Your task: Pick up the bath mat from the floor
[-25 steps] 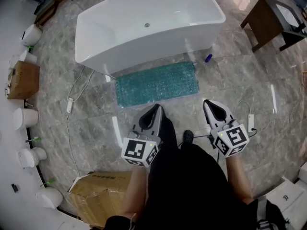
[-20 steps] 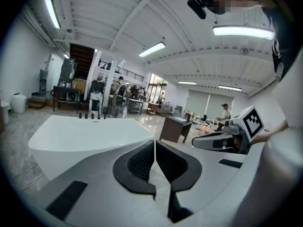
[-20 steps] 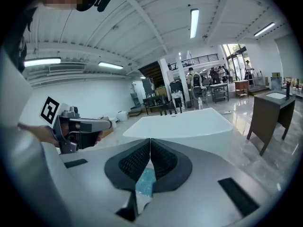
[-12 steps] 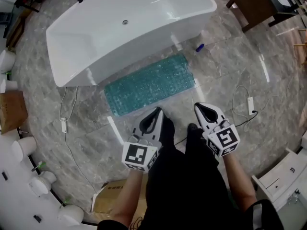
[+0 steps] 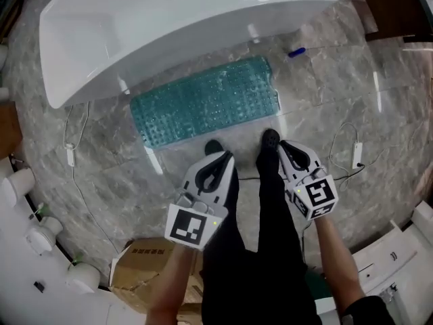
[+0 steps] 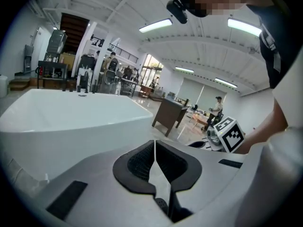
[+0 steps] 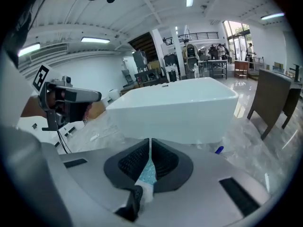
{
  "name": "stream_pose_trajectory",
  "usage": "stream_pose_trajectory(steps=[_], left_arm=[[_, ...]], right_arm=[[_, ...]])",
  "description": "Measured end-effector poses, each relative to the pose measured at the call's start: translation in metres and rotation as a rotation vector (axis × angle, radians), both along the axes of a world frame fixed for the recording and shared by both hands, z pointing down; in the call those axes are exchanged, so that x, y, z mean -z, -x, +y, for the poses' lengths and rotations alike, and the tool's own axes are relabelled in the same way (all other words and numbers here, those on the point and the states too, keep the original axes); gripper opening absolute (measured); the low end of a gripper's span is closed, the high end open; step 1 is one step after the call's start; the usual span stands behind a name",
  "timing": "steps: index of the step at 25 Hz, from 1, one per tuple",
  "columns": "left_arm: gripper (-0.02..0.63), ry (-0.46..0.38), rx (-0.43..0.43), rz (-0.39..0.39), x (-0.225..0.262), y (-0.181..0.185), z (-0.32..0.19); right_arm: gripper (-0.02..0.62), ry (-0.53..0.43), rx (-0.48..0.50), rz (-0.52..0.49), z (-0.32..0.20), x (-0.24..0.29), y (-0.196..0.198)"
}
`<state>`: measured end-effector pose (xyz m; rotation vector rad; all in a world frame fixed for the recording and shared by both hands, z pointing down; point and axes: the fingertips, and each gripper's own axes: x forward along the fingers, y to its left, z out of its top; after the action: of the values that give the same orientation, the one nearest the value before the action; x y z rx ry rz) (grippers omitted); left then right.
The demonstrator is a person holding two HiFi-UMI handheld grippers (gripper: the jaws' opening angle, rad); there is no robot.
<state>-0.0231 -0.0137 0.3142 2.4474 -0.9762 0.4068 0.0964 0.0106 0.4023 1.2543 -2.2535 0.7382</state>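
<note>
Teal bath mat (image 5: 206, 100) flat on marble floor (image 5: 101, 161) along white bathtub (image 5: 169, 26), left gripper (image 5: 225, 157) and right gripper (image 5: 284, 145) near mat's front edge, both clenched, empty.

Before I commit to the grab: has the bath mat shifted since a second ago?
No. The bath mat lies flat along the bathtub's front, with the blue item off its right corner, as before.

Left gripper (image 5: 224, 158) and right gripper (image 5: 283, 146) side by side at lower centre, tips toward frame top, both jaws pressed together.
</note>
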Motion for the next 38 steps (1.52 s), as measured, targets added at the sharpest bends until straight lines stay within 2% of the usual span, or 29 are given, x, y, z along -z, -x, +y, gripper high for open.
stream_pose_trajectory(steps=[5, 9, 14, 19, 25, 31, 38], left_arm=[[0.023, 0.077, 0.063, -0.020, -0.090, -0.017, -0.006], [0.023, 0.128, 0.080, -0.045, -0.159, -0.035, -0.014], [0.023, 0.141, 0.067, -0.098, -0.252, -0.058, -0.026], [0.023, 0.166, 0.042, -0.099, -0.320, -0.081, -0.034], [0.023, 0.189, -0.013, -0.122, -0.387, -0.097, -0.029], [0.023, 0.241, 0.023, -0.097, -0.436, -0.099, -0.028], [0.023, 0.233, 0.003, -0.101, -0.479, -0.108, -0.041]], right_arm=[[0.014, 0.066, 0.057, -0.001, -0.017, -0.092, -0.012], [0.015, 0.120, 0.075, 0.016, -0.029, -0.169, -0.032], [0.017, 0.165, 0.070, 0.075, -0.043, -0.274, -0.062], [0.050, 0.258, 0.050, 0.115, -0.049, -0.369, -0.091], [0.100, 0.342, 0.034, 0.198, -0.050, -0.477, -0.125], [0.103, 0.394, 0.016, 0.260, -0.050, -0.565, -0.151], [0.111, 0.460, -0.057, 0.301, -0.053, -0.642, -0.172]])
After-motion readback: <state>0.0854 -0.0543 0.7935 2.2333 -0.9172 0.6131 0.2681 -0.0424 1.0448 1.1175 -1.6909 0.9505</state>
